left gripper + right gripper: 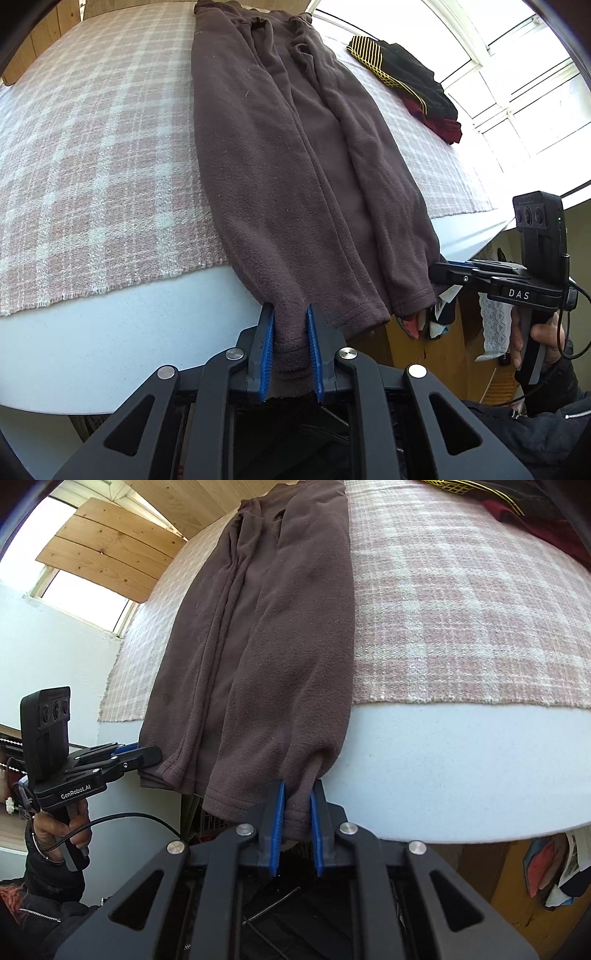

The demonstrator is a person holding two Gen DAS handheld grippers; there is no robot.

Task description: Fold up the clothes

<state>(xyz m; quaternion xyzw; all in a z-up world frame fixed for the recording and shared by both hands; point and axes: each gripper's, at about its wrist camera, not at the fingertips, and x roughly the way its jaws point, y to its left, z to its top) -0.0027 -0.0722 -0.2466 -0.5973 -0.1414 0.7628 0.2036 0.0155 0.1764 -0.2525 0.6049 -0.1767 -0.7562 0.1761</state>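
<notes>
while both grippers clamp trousers (295, 177), dark clothes pile (410, 85) nearby.

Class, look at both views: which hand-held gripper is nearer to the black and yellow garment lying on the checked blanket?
Right. The right hand-held gripper grips the brown trousers at the hem corner on the black and yellow garment's side; the left hand-held gripper grips the opposite corner, farther away.

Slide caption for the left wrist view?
Left gripper and right gripper clamp brown fleece trousers' hem at table edge.
</notes>
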